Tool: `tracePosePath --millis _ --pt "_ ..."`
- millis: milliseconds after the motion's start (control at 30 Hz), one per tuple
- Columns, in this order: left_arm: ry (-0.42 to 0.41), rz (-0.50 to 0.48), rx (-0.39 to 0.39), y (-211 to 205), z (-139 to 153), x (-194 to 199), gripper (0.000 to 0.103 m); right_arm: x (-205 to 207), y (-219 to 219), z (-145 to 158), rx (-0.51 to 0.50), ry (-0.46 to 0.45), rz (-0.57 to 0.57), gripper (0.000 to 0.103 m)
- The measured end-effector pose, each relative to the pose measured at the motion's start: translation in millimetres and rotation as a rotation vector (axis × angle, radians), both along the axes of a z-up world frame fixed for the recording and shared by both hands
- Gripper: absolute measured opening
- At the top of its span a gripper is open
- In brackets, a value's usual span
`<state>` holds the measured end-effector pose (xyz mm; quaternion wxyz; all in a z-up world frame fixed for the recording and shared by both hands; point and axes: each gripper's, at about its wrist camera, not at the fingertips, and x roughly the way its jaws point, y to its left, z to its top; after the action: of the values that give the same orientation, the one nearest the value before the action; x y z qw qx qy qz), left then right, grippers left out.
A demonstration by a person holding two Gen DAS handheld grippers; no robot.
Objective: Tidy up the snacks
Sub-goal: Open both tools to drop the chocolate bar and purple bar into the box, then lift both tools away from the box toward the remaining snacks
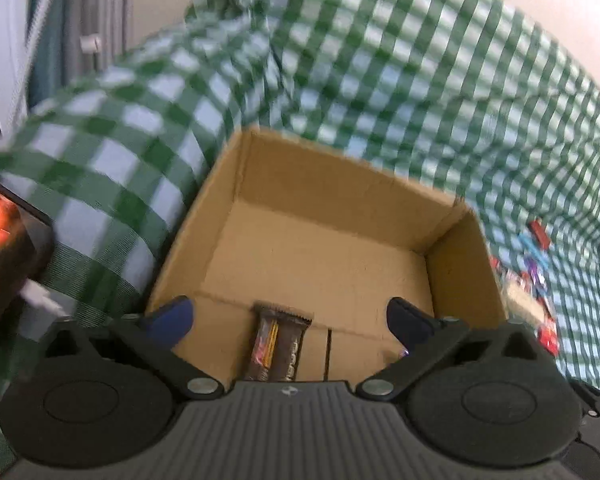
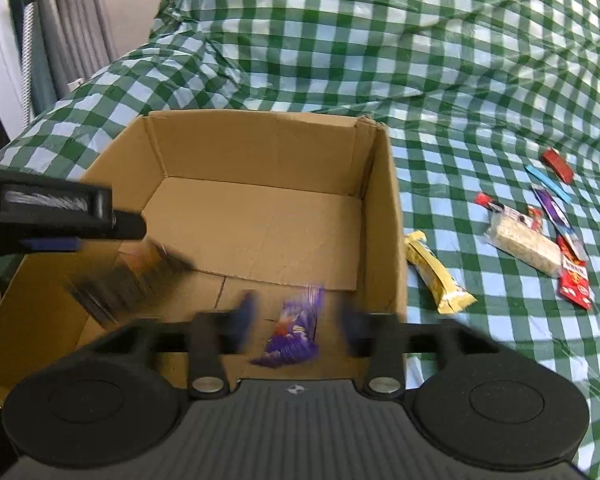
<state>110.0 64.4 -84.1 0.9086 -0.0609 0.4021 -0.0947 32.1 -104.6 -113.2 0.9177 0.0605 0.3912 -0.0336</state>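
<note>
A: Cloth (image 2: pixel 440 40), green-and-white check, covers the whole surface; whether desk or bed lies under it, you cannot tell. On it sits the open cardboard box (image 2: pixel 260 152), and both your claws hang over its near end.

B: Contents of the box?

A: Two items visible. A brown bar (image 1: pixel 278 344) lies on the box floor directly between the fingers of your left claw (image 1: pixel 288 316), long axis running away from you, along the fingers. A purple packet (image 2: pixel 294 330) shows between the fingers of your right claw (image 2: pixel 296 320); it is motion-blurred, so you cannot tell whether it is resting or falling. The far half of the box floor is bare cardboard.

B: Claw states?

A: Left claw spread wide, touching nothing. Right claw also parted, pads clear of the purple packet on both sides. Judgement: both items look released, not held.

B: What is left outside?

A: A yellow packet (image 2: pixel 436 276) lies just beside the box's right wall, long axis slanting away from the box. Further right, well apart from the box, sits a loose pile: a pale rice bar (image 2: pixel 524 244), red packets (image 2: pixel 574 280), a purple stick (image 2: pixel 552 210), a blue stick (image 2: pixel 548 184), a red bar (image 2: pixel 558 164).

B: Which arm next?

A: Your right claw is nearer; everything remaining lies to its right. Judgement: yellow packet first, gripped across its short axis.
</note>
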Motion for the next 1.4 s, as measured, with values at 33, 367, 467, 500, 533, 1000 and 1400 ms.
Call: tracePosePath --millis 33,367,467,500,533,1000,1400 --pt "-0.013 -0.013 0.008 1.0 3.4 -5.4 0.103 -3.7 0.0 2.9 -0.002 -0.006 0.0 0.078" --pt "-0.012 0.002 0.106 21.4 31.5 -83.5 0.103 -67.6 10.4 32.8 0.007 0.026 0.022 0.089" --pt "-0.028 0.023 0.115 29.6 39.6 -111.3 0.103 -93.6 11.6 44.9 0.002 -0.001 0.006 0.09" --pt "-0.037 0.022 0.121 30.8 42.5 -120.0 0.103 -102.4 11.9 49.2 -0.001 -0.014 -0.002 0.091" --pt "-0.047 0.017 0.126 31.6 45.3 -128.3 0.103 -111.4 13.1 53.9 -0.006 -0.03 -0.007 0.091" --pt "-0.181 0.072 0.117 50.6 95.4 -201.2 0.103 -193.5 38.0 100.4 -0.032 -0.192 0.025 0.096" --pt "-0.225 0.037 0.143 37.4 106.3 -248.0 0.103 -247.3 26.8 111.8 0.009 -0.294 -0.031 0.101"
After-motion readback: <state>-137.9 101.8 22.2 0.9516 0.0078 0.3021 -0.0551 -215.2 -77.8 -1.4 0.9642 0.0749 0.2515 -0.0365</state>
